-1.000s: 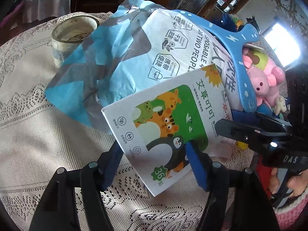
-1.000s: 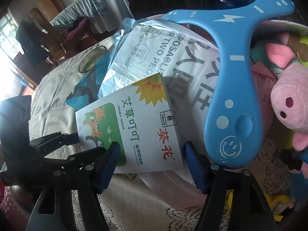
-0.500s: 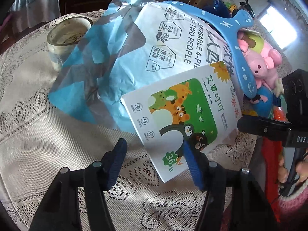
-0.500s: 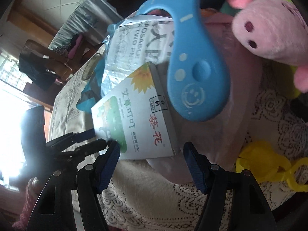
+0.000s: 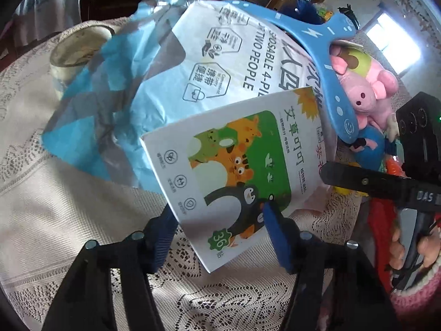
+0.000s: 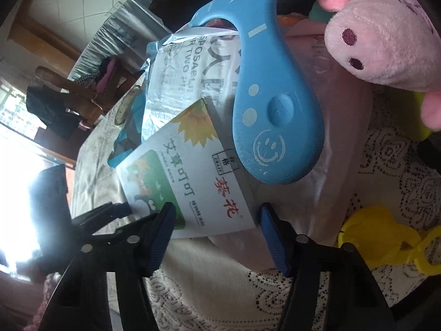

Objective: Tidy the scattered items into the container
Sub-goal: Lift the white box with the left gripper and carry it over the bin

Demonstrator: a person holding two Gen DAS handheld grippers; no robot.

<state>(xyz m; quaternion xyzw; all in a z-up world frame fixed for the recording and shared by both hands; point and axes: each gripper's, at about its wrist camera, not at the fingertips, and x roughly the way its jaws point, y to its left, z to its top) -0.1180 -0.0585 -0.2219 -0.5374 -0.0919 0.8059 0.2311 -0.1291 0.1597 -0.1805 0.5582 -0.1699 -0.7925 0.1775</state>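
A flat white box (image 5: 234, 171) printed with cartoon animals leans on a white-and-blue plastic bag (image 5: 193, 63), its lower corner out over the lace cloth. My left gripper (image 5: 220, 208) straddles that corner; its jaws are closing and stand close beside the edges. My right gripper (image 6: 217, 208) straddles the box (image 6: 193, 182) at its other end, its jaws also closing. A pinkish container (image 6: 339, 165) holds the bag, a blue boomerang (image 6: 275, 115) and a pink plush pig (image 6: 386, 47). Each view shows the other gripper: the right gripper (image 5: 363, 180) and the left gripper (image 6: 110, 212).
A glass jar (image 5: 77, 52) stands on the lace tablecloth behind the bag. A yellow plastic toy (image 6: 386, 242) lies on the cloth beside the container. A person's hand (image 5: 424, 251) grasps the right gripper's handle. Chairs stand beyond the table.
Both pairs of jaws have narrowed around the box. The right gripper rolled and shifted, so its view tilted. The box stays leaning on the bag.
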